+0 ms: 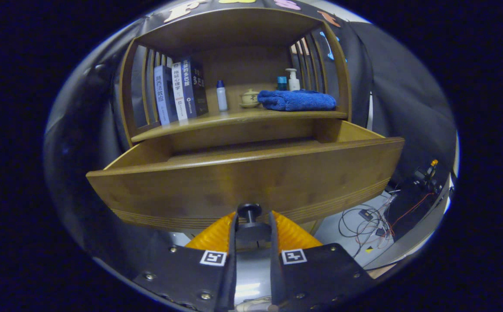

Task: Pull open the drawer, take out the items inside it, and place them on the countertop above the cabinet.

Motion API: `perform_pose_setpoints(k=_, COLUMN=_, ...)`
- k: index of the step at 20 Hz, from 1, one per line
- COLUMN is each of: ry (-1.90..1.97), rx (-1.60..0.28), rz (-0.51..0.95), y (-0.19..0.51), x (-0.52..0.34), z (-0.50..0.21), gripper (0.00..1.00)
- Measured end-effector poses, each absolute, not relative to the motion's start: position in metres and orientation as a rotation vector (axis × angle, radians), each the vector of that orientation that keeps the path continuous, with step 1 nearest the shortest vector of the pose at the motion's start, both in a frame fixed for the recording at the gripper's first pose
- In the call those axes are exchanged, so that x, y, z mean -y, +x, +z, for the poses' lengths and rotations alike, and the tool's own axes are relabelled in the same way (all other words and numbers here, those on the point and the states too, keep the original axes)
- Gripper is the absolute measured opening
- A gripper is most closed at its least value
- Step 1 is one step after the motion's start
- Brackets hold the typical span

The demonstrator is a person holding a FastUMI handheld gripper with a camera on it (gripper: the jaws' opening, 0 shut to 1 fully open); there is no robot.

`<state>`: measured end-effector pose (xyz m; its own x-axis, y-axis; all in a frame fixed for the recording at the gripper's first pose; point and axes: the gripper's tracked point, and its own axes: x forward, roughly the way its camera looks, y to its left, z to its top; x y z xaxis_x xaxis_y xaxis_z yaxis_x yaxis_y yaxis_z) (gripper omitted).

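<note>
Hand-held gripper [249,221] clamps open drawer's [243,182] knob [249,211].

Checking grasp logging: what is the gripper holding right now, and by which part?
The gripper is shut on the drawer knob, fingers clamping its narrow stem just behind the round head. The drawer is pulled open.

Booth dim overall, scene lit from above and front. Drawer [251,182] front evenly lit, no glare on wood. Cabinet [238,65] recess shadowed at back, underside of top dark. Blue towel [297,99] and books [180,93] rendered sharp. Strong fisheye bowing seen: drawer front curved, cabinet sides bent outward toward 9 and 3 o'clock. Bright specular patch noted at 6 o'clock between fingers of gripper [253,225], closed on knob [249,211]. Floor cables [368,219] at 4 o'clock softer, smeared toward rim.
</note>
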<state>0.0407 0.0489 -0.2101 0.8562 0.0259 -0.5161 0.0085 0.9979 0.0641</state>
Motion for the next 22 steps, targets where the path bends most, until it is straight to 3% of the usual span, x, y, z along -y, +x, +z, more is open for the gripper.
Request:
perform_pose_setpoints(k=11, ry=0.112, rx=-0.540, rz=-0.016, y=0.026, x=-0.049, z=-0.210, gripper=0.32)
perform_pose_setpoints(k=13, ry=0.126, rx=-0.540, rz=-0.035, y=0.027, x=-0.050, z=-0.210, gripper=0.34)
perform_pose_setpoints(k=17, ry=0.129, rx=-0.487, rz=-0.039, y=0.031, x=-0.060, z=-0.179, gripper=0.50)
perform_pose_setpoints(k=22, ry=0.056, rx=-0.364, rz=0.007, y=0.053, x=-0.082, z=-0.098, gripper=0.52)
